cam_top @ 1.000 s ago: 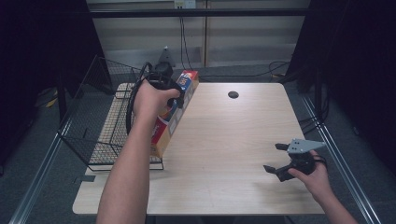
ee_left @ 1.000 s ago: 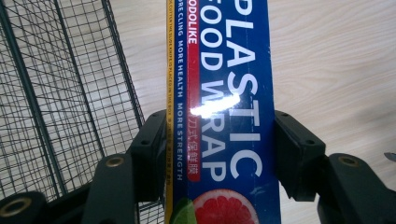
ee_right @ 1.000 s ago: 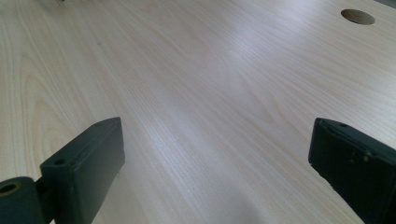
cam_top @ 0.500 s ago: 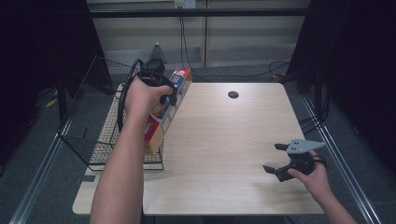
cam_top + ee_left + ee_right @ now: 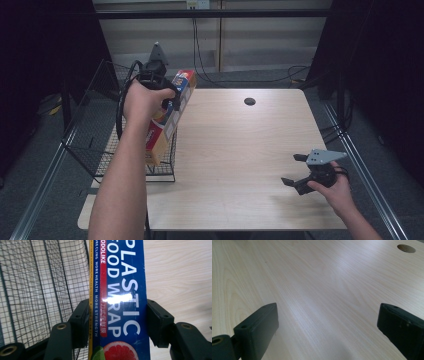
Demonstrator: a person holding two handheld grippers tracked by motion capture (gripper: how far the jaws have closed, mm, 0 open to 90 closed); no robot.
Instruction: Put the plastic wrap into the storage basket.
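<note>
High view first: 1 long box of plastic wrap [image 5: 167, 117] is tilted over the right-hand edge of 1 black wire basket [image 5: 95, 150] that sits at the left edge of the pale wooden table [image 5: 240, 150]. The left gripper [image 5: 167, 100], carried in the person's left hand [image 5: 142, 100], is clamped across the upper part of the box, whose lower end reaches down beside the basket's wire wall. Well apart, near the table's right front corner, the right gripper [image 5: 295, 170] hovers in the right hand [image 5: 335, 187] with its 2 jaws spread and nothing between them. 1 round hole [image 5: 249, 101] marks the far part of the tabletop.

Left gripper view: 2 black jaws press on both long sides of the blue box [image 5: 120, 300]; the basket mesh [image 5: 42, 285] lies behind on one side, bare wood on the other.

Right gripper view: 2 jaws stand wide apart over bare tabletop [image 5: 319, 290], with the 1 hole [image 5: 406, 248] far off.
</note>
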